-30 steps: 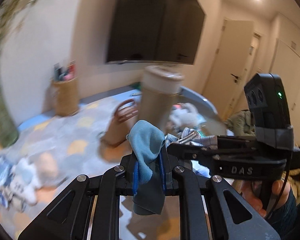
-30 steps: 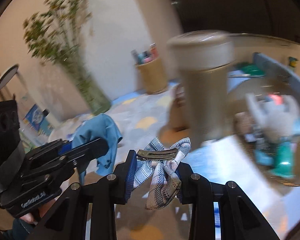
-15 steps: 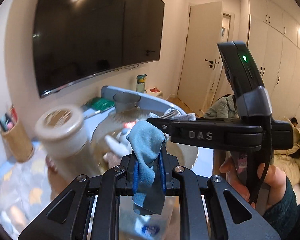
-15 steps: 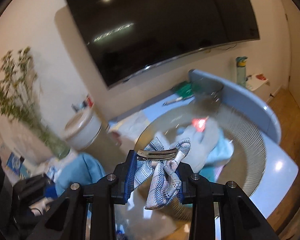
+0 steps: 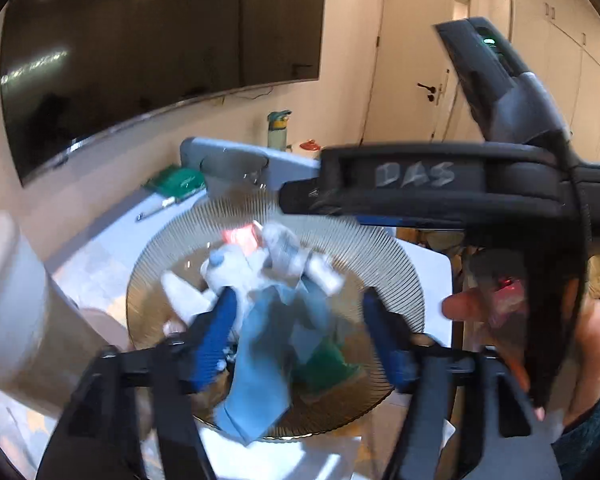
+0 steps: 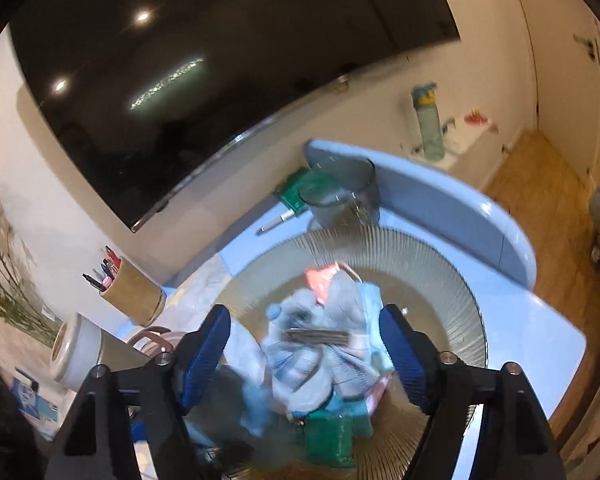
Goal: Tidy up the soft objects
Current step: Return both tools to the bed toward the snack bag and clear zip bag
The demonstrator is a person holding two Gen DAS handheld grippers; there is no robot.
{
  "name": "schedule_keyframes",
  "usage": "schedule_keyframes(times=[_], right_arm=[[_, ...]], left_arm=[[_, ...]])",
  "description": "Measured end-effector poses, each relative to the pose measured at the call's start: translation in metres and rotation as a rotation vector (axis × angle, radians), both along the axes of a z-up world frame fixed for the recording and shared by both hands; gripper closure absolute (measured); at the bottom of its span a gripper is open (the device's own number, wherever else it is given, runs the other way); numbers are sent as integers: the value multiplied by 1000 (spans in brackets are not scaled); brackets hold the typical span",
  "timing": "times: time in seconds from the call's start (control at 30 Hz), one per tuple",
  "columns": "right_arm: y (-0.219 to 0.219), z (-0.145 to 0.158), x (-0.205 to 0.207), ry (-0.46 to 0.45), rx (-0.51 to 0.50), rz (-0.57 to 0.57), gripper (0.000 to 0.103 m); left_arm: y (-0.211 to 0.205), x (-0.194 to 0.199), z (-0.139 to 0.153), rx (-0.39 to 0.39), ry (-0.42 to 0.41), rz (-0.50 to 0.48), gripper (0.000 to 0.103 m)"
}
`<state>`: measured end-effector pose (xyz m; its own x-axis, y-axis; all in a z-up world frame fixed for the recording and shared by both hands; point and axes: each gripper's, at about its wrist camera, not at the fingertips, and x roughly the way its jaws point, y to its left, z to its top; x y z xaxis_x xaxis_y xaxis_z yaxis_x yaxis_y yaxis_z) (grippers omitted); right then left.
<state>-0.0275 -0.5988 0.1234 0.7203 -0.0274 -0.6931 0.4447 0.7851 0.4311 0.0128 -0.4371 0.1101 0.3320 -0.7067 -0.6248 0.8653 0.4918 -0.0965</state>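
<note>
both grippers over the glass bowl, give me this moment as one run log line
left gripper: opening, blue cloth loose between jaws | right gripper: opening, plaid hair bow dropping | glass bowl: holds soft items

The right gripper (image 5: 420, 184) bears the handwritten letters "DAS" on its side.

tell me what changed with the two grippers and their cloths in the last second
Both grippers swung from the tall cup side to over the ribbed glass bowl. The left gripper, which pinched the blue cloth, is opening, and the cloth is dropping free between its fingers. The right gripper is opening too, releasing the plaid bow with its clip. The soft toys already in the bowl stay put.
</note>
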Motion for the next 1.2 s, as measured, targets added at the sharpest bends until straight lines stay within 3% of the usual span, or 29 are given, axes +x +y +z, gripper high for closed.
schedule_keyframes(times=[0.17, 0.33, 0.47, 0.6, 0.73, 0.8, 0.9, 1.0, 1.1, 1.2], right_arm=[[-3, -3, -20, -1, 17, -25, 27], [3, 5, -41, -32, 33, -36, 27], [19, 17, -56, -69, 28, -16, 27], [54, 32, -63, -103, -5, 59, 27], [101, 46, -58, -120, -62, 171, 27], [132, 57, -55, -147, -100, 256, 27], [178, 71, -52, -191, -151, 373, 27], [235, 79, -45, -229, -188, 519, 23], [291, 72, -33, -235, -221, 651, 20], [342, 47, -9, -189, -231, 744, 20]], left_arm=[[7, -11, -1, -26, 17, -50, 28], [27, -27, 9, -32, 4, -81, 28], [68, -43, 25, -57, -19, -95, 28], [116, -56, 42, -77, -56, -49, 28], [177, -67, 66, -61, -137, 54, 27], [213, -75, 79, -37, -215, 120, 20], [268, -81, 98, -9, -331, 283, 8], [328, -82, 112, -15, -389, 456, 1], [379, -72, 115, -25, -383, 617, 1], [420, -51, 97, -42, -307, 752, 1]])
